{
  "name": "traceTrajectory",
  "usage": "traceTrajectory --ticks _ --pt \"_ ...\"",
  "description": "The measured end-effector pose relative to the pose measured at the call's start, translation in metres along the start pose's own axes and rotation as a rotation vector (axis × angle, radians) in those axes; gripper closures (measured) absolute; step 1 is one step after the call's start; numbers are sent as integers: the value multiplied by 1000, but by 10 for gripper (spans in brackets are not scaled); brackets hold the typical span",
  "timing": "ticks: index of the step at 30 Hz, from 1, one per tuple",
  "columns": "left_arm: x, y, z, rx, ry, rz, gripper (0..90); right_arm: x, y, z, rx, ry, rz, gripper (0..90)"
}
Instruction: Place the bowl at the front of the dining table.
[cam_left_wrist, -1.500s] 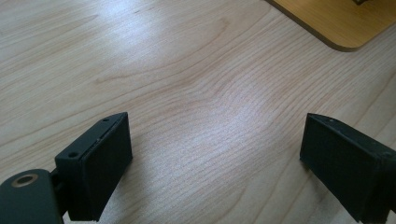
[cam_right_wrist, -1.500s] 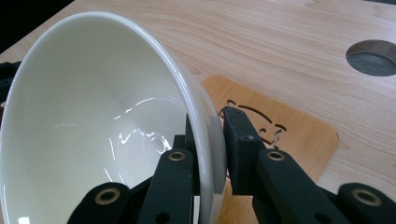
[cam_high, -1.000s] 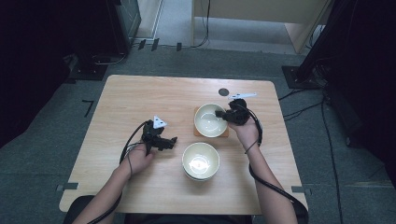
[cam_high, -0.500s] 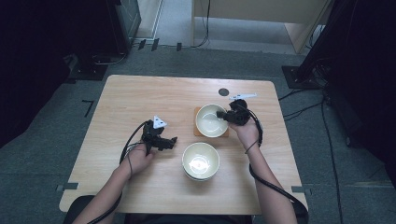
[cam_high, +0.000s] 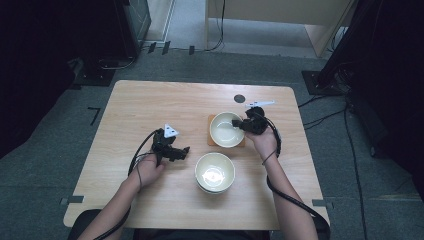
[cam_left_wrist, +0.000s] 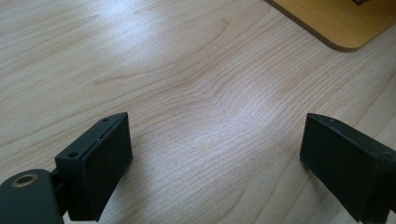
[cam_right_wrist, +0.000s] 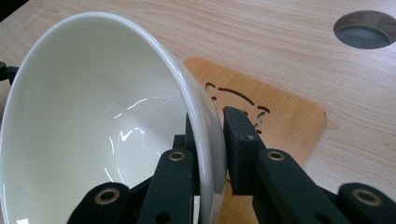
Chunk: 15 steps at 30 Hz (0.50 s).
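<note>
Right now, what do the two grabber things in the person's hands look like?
Both are black. The left gripper carries a grey three-cornered plate on top, and so does the right gripper, near the table's far edge. Each has two flat, blocky black jaws on arms with round brass-coloured pivots. A black cable trails back from each one. The forearms are bare, with no sleeves showing.
</note>
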<state>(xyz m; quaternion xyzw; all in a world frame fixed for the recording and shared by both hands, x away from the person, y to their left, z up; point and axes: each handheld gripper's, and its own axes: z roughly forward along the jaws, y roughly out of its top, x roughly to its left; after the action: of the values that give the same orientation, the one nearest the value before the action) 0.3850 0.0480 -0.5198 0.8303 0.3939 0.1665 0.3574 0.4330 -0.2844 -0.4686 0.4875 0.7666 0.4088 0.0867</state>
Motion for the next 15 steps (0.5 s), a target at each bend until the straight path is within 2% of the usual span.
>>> traceTrajectory --ticks 15 --pt "0 0 0 1 0 1 88 -1 -4 8 23 -10 4 808"
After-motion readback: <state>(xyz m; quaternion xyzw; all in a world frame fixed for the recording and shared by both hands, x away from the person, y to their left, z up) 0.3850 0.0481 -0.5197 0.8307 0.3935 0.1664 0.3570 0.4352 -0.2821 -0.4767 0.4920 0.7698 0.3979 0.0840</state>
